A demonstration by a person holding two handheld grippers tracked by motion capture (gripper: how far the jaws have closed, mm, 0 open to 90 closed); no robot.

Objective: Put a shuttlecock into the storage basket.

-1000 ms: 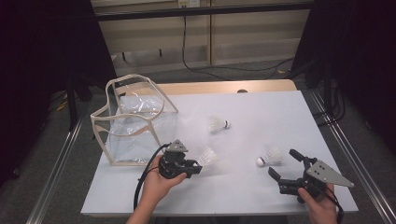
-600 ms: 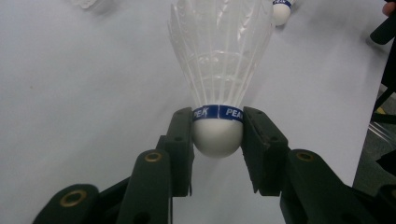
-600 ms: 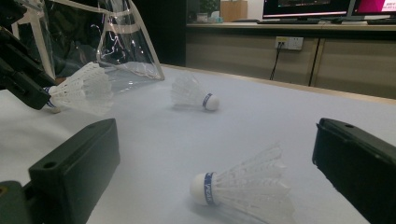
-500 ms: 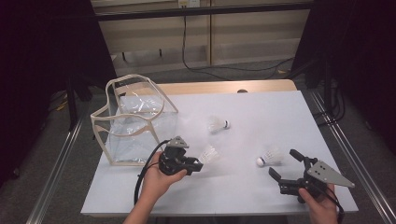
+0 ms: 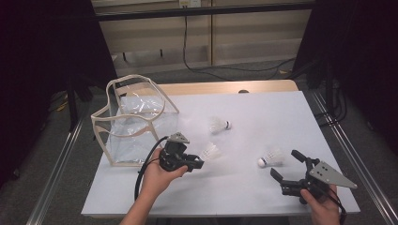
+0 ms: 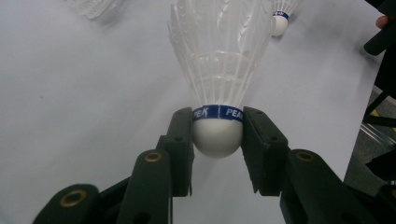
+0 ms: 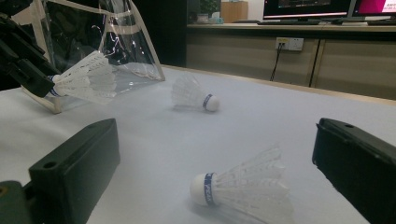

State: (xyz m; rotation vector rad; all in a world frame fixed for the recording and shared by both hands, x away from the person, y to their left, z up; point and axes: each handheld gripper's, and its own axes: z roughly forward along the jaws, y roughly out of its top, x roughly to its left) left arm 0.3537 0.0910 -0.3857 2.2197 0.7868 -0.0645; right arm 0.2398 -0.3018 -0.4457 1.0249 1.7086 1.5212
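Note:
My left gripper [image 5: 198, 161] is shut on the white cork of a shuttlecock [image 5: 210, 151], which it holds just off the white table [image 5: 263, 112], feathers pointing away from the hand. In the left gripper view both pads [image 6: 183, 135] press the cork [image 6: 217, 137] below its blue band. My right gripper [image 5: 284, 163] stands open near the front right corner. A second shuttlecock [image 5: 271, 157] lies on its side just ahead of it, seen between the open jaws in the right gripper view [image 7: 243, 189]. A third shuttlecock [image 5: 218, 125] lies mid-table.
A clear plastic bag with a beige rim [image 5: 136, 119] stands open at the table's left, just beyond the left hand. Metal rails run along both table sides. Cables hang by the back wall.
The left gripper has shifted slightly upward and away with the shuttlecock in it. The right gripper and the two lying shuttlecocks have not moved.

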